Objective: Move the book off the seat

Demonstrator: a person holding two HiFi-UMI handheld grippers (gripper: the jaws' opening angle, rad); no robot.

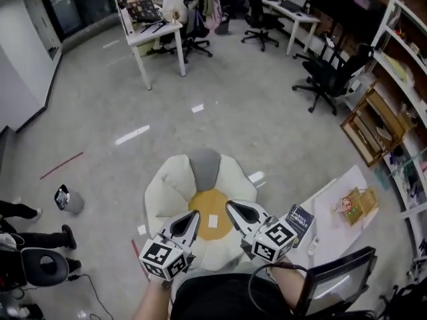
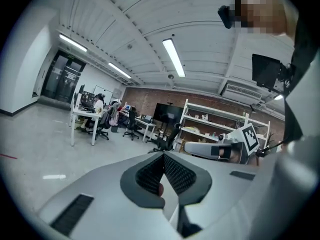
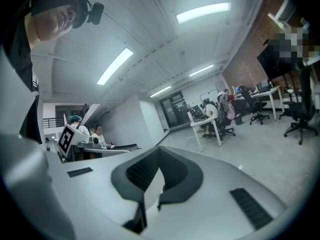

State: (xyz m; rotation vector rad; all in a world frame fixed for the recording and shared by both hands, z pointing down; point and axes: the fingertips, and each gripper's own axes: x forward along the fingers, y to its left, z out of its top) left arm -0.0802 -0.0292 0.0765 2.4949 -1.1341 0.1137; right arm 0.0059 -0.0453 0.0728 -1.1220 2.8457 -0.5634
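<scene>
While the left gripper (image 1: 195, 215) and right gripper (image 1: 231, 207) hover closed, empty, above the seat (image 1: 160, 192), the book (image 1: 300, 220) lies on a white surface (image 1: 337, 195) just beside the right one.

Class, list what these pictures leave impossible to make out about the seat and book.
- Head view: the book has cover print too small to read.
- Head view: the near edge of the seat is hidden behind the left gripper and right gripper.
- Both gripper views aim across the room; neither shows seat or book.
</scene>
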